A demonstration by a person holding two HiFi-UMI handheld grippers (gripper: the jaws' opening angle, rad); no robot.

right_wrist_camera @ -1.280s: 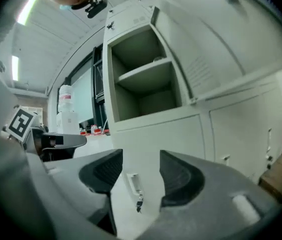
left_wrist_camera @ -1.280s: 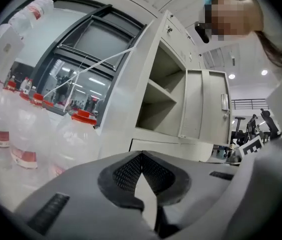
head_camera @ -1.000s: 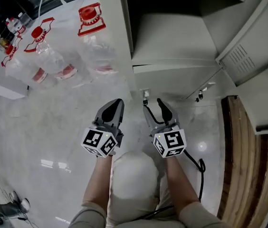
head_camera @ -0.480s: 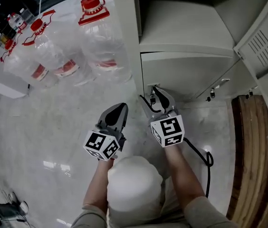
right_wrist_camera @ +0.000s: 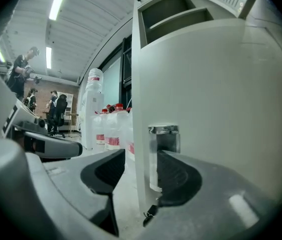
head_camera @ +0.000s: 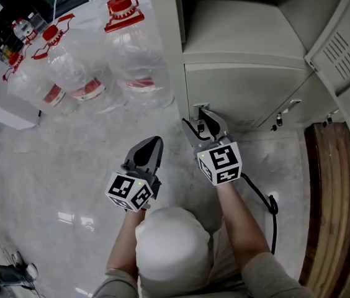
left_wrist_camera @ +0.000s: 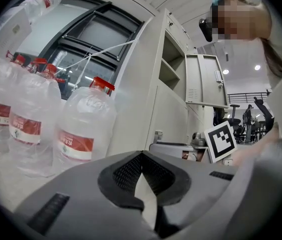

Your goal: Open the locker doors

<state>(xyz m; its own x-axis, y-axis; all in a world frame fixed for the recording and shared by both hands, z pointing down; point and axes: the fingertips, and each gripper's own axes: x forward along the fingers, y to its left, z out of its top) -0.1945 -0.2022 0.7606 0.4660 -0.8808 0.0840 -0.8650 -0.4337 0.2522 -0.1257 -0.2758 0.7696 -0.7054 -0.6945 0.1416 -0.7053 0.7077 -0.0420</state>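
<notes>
Since a second ago the right gripper moving forward, its jaws closing around the metal latch of the locker door at 12 o'clock, left gripper hovering at 8 o'clock, jaws together.

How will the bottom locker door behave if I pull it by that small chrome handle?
The door looks like thin painted sheet metal, so it is probably light and should swing easily, perhaps flexing a little. The handle is small, smooth and shiny, so it may slip. The fingers of the right gripper are closing with it between them.
</notes>
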